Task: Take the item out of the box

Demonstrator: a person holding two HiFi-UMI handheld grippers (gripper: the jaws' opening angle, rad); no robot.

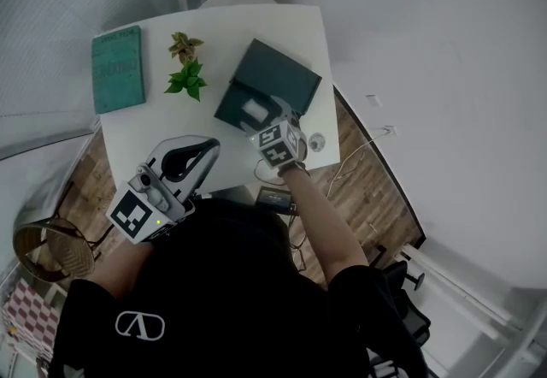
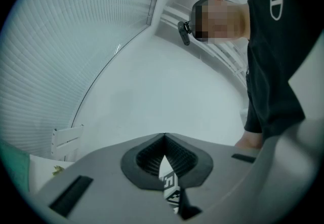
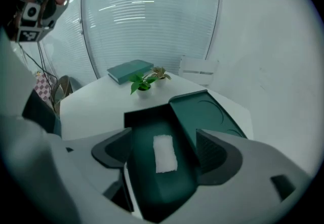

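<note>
Item: a small white pad [image 1: 255,112] lay flat on the floor of the dark green box [image 3: 167,190], roughly in the middle and not yet lifted. The box sat open on the right half of the white table [image 1: 162,124]. Its lid [image 3: 205,111] was thrown back on the far-right side, inner face up.

Right gripper [image 3: 163,151] hung over the near end of the box, angled down into it. Its jaws were wide apart, one toward each long side of the box. The pad showed between them, with neither pad of the gripper pressing on it. Could not tell whether the jaws touched the box walls.

Left gripper [image 2: 164,139] was held level off the near-left edge of the table, close to the person's body. Its jaws were together at the tips, nothing between them.

A teal book [image 1: 118,68] lay at the far-left of the table. A small potted plant [image 1: 185,77] stood between the book and the box, apart from both. A wicker chair [image 1: 51,248] was on the floor at near left.
</note>
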